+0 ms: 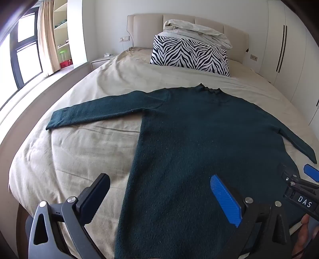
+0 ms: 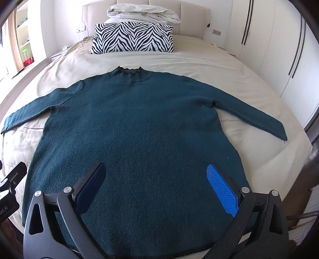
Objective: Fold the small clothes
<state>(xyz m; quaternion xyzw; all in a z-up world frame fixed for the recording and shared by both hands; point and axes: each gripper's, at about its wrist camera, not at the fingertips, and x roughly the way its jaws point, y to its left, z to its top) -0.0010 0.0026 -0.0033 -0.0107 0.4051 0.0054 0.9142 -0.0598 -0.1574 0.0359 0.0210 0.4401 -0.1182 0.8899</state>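
Observation:
A dark teal knit sweater lies flat on the bed, collar toward the headboard, both sleeves spread out to the sides. My left gripper hovers open above the sweater's lower left part, one finger over the sheet, the other over the knit. My right gripper stands open above the lower middle of the sweater, nothing between its fingers. The right gripper's blue-padded tip also shows at the right edge of the left wrist view. The hem nearest me is partly hidden behind the gripper frames.
The bed carries a beige sheet. A zebra-striped pillow and a bundled white duvet sit by the headboard. White wardrobes line the right side; a window and shelves stand to the left.

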